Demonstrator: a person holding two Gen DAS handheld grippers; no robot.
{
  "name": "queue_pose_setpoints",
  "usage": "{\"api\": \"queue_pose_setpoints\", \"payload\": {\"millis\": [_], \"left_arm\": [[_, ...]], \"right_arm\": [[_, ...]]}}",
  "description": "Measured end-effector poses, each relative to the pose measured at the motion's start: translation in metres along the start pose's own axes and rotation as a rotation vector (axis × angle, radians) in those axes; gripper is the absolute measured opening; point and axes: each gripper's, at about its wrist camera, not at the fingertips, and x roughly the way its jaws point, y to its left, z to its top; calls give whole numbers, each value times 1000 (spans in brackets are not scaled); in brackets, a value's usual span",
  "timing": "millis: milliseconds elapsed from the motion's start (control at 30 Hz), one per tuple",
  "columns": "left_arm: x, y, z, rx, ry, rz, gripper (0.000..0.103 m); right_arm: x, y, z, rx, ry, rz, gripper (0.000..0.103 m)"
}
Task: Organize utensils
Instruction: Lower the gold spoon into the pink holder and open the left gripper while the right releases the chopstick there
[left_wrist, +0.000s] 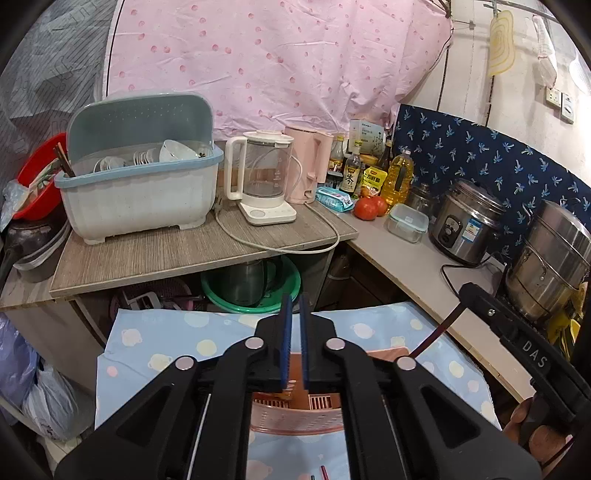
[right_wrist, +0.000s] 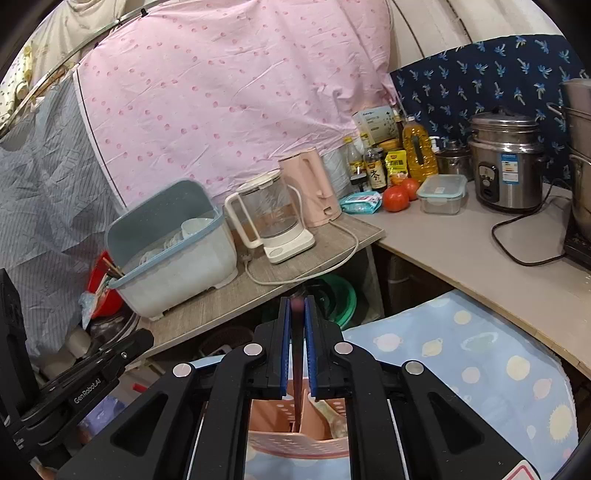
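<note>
Chopstick (right_wrist: 296, 354) stands clamped between right tongs (right_wrist: 296, 314) over pink holder (right_wrist: 295, 439) (left tongs (left_wrist: 294, 306) nearly together, empty).

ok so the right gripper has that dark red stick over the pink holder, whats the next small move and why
Probably lower it a little and then open. The right gripper is shut on the chopstick, whose lower end already reaches down into a compartment of the pink holder. The left gripper is nearly shut with nothing visible between its pads, above the same holder, so it need not move.
</note>
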Motion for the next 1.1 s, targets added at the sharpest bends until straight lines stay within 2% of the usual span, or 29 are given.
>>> {"api": "queue_pose_setpoints", "payload": {"millis": [67,100,433,667,900,1100], "left_arm": [[-1,2,-1,-8,-3,7,21],[-1,2,-2,-9,-4,9,23],[-16,3,-12,-14,6,13,23],[-37,3,-27,-20,14,11,23],[-65,0,-57,-12,34,8,23],[-81,-3,-107,-13,105,-8,23]], "right_arm": [[-3,-1,-1,1,-4,-5,13],[-4,-1,-1,1,-4,-5,13],[-22,0,-12,-11,2,-6,13],[-44,0,-32,-7,28,-1,13],[-73,-3,-67,-2,68,6,13],[-102,-11,-114,7,132,2,13]]}}
